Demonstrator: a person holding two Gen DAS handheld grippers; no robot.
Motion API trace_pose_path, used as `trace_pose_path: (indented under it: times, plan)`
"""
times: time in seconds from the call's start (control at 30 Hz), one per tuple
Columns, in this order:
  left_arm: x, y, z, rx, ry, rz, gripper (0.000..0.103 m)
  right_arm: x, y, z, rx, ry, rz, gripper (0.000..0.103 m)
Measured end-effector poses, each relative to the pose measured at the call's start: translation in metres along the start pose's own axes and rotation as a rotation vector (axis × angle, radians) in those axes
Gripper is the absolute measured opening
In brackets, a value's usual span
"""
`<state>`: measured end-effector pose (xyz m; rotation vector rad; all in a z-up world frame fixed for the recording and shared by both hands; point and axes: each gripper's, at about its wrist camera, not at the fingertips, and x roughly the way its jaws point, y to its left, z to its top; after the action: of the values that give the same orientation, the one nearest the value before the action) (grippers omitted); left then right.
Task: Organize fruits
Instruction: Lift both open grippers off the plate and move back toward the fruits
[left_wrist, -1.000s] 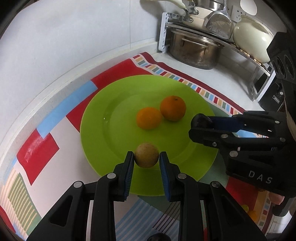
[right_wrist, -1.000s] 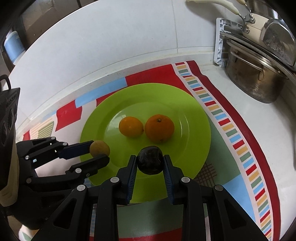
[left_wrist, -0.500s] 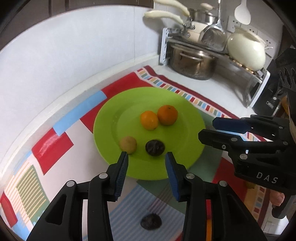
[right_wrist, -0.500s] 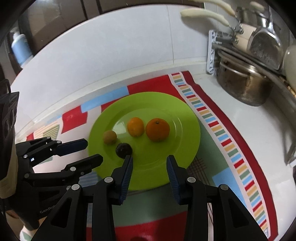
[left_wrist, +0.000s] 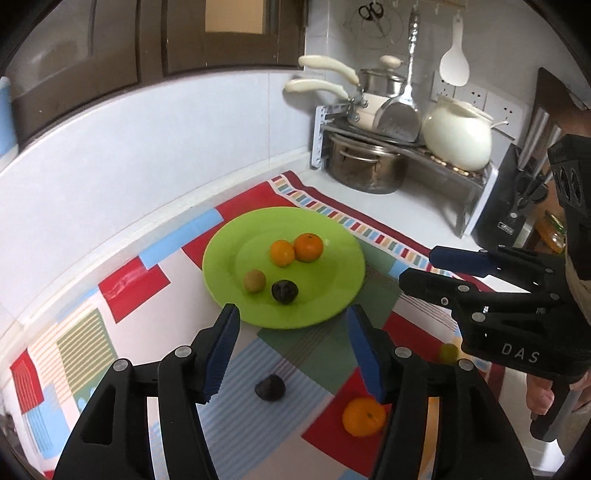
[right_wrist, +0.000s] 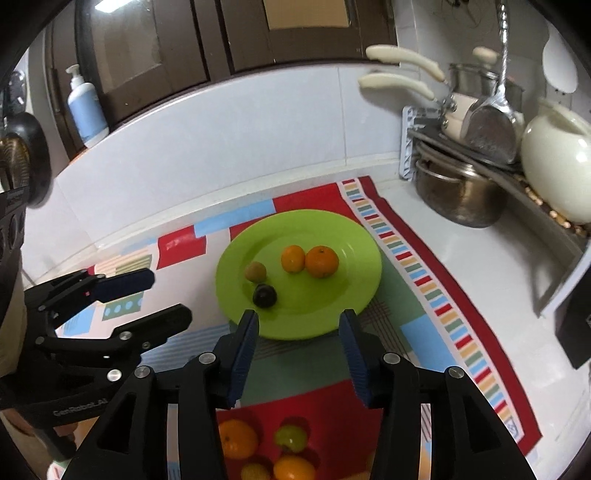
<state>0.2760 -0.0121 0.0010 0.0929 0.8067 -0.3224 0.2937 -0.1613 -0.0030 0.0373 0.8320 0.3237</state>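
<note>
Sitting ahead of both tongs: green plate (left_wrist: 221, 273) carrying four fruits, two oranges (left_wrist: 308, 247), a tan fruit (left_wrist: 254, 280) and a dark fruit (left_wrist: 284, 291). Lying nearer, beneath the tongs, waiting on the bench mat (left_wrist: 314, 354): dark fruit (left_wrist: 270, 386), orange (left_wrist: 364, 416), greenish fruit (right_wrist: 290, 437). Hovering wide open, holding nothing: left tongs (left_wrist: 291, 339) and right tongs (right_wrist: 299, 343). Leaving free plate room rightward; crowding from the pot rack (right_wrist: 461, 192) far right.

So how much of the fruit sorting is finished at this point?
Four fruits sit on the green plate: two oranges, a tan fruit, a dark one. Both tongs, left and right, are open and empty. Several fruits wait on the mat.
</note>
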Motion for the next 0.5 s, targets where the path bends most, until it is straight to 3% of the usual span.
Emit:
trace_pose_path:
  times: [0.5]
  plan:
    - [-0.049,-0.042,-0.034,-0.03,-0.023,-0.01,0.064,-0.058,-0.009,-0.033,0.014,-0.053,-0.001,0.047]
